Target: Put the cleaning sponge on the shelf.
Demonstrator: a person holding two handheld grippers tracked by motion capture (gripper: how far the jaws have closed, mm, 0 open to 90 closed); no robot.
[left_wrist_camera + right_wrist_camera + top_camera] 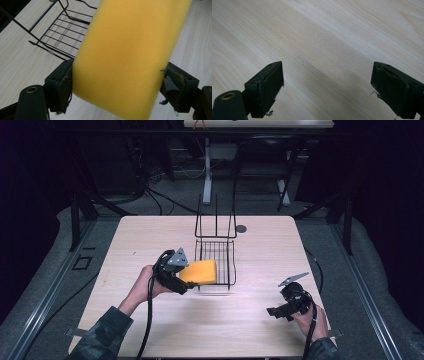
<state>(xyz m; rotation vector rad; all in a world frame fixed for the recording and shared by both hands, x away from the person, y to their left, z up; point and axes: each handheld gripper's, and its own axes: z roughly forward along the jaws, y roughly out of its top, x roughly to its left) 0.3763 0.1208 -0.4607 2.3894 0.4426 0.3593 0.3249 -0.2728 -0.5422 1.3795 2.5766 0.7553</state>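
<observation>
Left claw (186,279) pinches the yellow sponge (200,271) at frame centre, by the wire rack (216,251); right claw (276,311) idles spread. The carry step is under way, and next the sponge likely needs lowering into the rack.

Pale wood-grain surface (150,235) at centre frame, rounded corners, small dark round grommet (241,228) near far edge. Grey padded floor covering (360,270) around it, metal rails (372,320) along lower left and lower right. Black cables (165,200) trailing across floor at upper centre. Second table (257,124) at top edge, white legs (207,175) below. Room dark at upper left and upper right; light confined to centre.
</observation>
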